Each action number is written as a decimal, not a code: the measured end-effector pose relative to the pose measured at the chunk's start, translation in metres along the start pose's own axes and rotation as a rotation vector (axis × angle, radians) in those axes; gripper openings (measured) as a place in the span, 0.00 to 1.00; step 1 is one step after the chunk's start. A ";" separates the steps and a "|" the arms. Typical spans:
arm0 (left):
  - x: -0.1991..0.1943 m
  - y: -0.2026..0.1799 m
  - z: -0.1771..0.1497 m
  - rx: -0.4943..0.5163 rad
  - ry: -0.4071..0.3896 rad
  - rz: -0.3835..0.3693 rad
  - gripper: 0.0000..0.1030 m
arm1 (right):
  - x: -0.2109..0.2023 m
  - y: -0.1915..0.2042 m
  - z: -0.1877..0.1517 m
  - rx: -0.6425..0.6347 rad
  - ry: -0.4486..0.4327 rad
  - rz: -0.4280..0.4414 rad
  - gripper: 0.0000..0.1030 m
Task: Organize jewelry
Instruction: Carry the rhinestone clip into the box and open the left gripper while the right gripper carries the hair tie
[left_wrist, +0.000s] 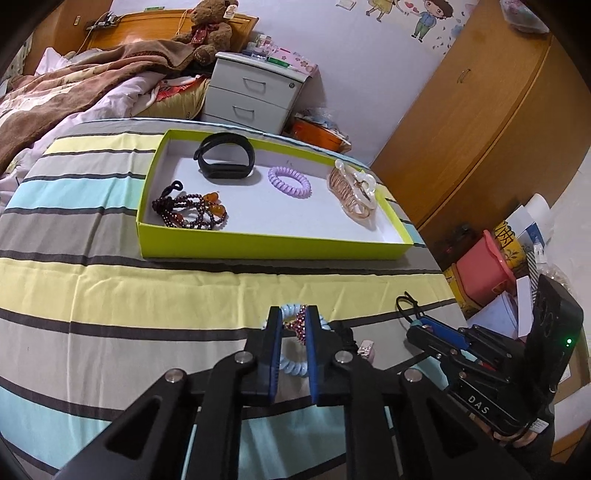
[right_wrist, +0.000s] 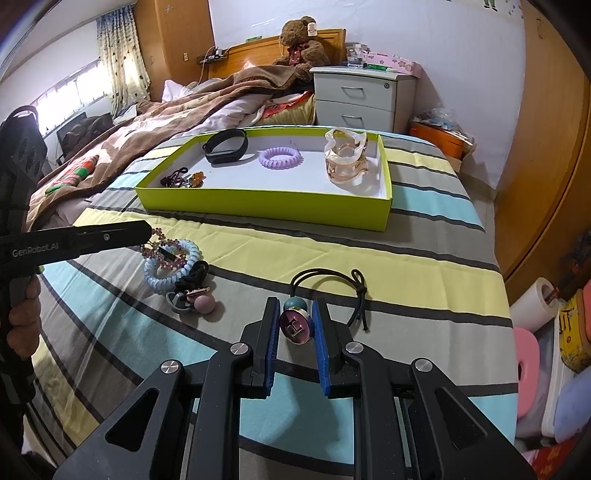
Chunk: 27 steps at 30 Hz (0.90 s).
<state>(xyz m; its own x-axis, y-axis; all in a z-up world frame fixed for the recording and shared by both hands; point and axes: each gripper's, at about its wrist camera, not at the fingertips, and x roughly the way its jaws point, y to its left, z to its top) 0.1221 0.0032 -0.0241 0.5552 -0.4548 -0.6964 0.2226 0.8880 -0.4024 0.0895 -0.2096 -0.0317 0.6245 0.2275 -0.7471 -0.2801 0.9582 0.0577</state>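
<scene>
Left tool (left_wrist: 292, 314): blue pads clamped on beaded pink hairpiece (left_wrist: 297, 322) over coiled pale-blue tie (left_wrist: 293, 363).
Right tool (right_wrist: 294, 308): pads apart around round metal-rimmed charm (right_wrist: 294, 326).

Striped surface (right_wrist: 424, 236) in yellow, grey and pale blue bands. Directly on it: lime-green tray (right_wrist: 266, 203) toward the far side; nearer, pale blue spiral hair tie (right_wrist: 168, 275) with pink beaded piece (right_wrist: 162, 247) on top, black scrunchie (right_wrist: 194, 280) touching it, mauve ball clip (right_wrist: 205, 304) just beside, and black elastic with H charm (right_wrist: 295, 326).
</scene>
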 end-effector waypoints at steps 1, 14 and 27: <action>-0.001 0.000 0.000 -0.002 -0.003 -0.003 0.12 | 0.000 0.001 0.000 -0.001 -0.001 -0.001 0.18; -0.019 0.001 0.010 -0.023 -0.061 -0.018 0.12 | -0.013 0.006 0.010 -0.012 -0.040 -0.011 0.18; -0.043 -0.001 0.042 -0.020 -0.131 -0.025 0.12 | -0.041 0.015 0.042 -0.063 -0.125 -0.031 0.18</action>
<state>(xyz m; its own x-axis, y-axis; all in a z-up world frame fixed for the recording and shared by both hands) 0.1318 0.0245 0.0317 0.6499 -0.4630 -0.6026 0.2229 0.8742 -0.4313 0.0908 -0.1970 0.0275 0.7184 0.2213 -0.6595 -0.3016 0.9534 -0.0087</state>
